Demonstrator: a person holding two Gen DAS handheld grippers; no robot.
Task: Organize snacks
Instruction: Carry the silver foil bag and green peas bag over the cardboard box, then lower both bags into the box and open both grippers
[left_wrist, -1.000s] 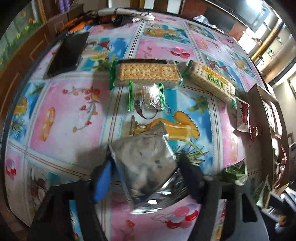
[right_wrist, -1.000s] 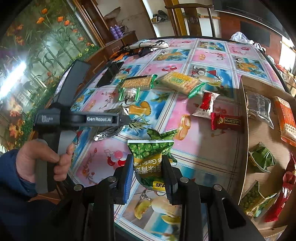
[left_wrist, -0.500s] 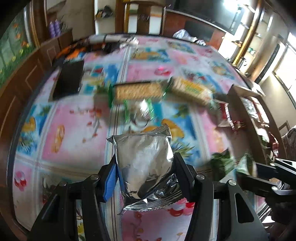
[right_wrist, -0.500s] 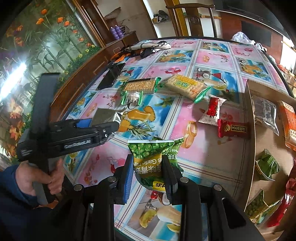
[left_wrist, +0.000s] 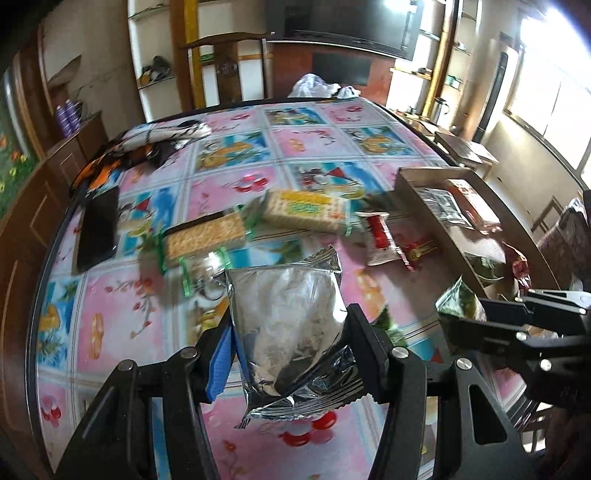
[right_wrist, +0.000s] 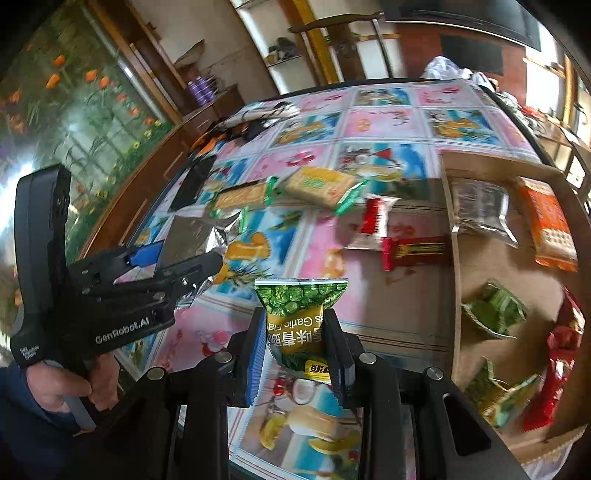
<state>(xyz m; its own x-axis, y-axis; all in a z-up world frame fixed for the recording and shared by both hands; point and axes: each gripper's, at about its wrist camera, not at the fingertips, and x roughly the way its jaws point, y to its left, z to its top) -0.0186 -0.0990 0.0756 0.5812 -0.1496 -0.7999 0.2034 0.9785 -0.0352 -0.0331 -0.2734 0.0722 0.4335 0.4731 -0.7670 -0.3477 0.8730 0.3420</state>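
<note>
Home dining room, wooden chair (left_wrist: 225, 66), wall shelves (left_wrist: 155, 74)

Round table (left_wrist: 110, 306) with bright fruit-print cloth, two cracker packs (left_wrist: 205, 242), red snack packets (left_wrist: 380, 236), cardboard box (left_wrist: 410, 181), black phone (left_wrist: 96, 229)

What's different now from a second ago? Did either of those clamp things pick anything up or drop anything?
The left gripper has lifted the silver packet off the table and tilted up, so more of the room shows. The right gripper barely shifted and still clamps the green pea packet. Nothing was dropped. The biscuits, red snacks and cardboard box lie as before.
</note>
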